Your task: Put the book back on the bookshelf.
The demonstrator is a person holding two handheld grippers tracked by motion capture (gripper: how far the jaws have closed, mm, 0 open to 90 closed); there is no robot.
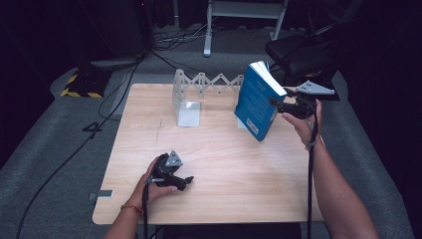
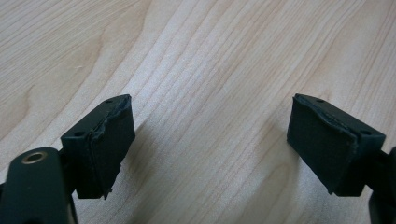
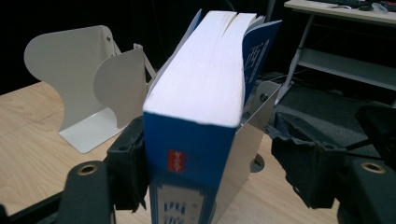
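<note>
Right gripper view: my right gripper [image 3: 219,182] stands open around the book [image 3: 205,93], one pad touching its cover, the other clear. It leans tilted against the rack [image 1: 199,87]. My left gripper [image 1: 171,177], open and empty, sits far off.

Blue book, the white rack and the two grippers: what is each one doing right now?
Blue book: closed, tilted, leaning on the rack's right end plate.
Expandable rack: upright on the table, stretched out, left slots empty.
Right gripper: open; fingers on both sides of the book, the right one clearly off it, the left one close against its cover.
Left gripper: open, nothing between its fingers, held low over the table.
</note>
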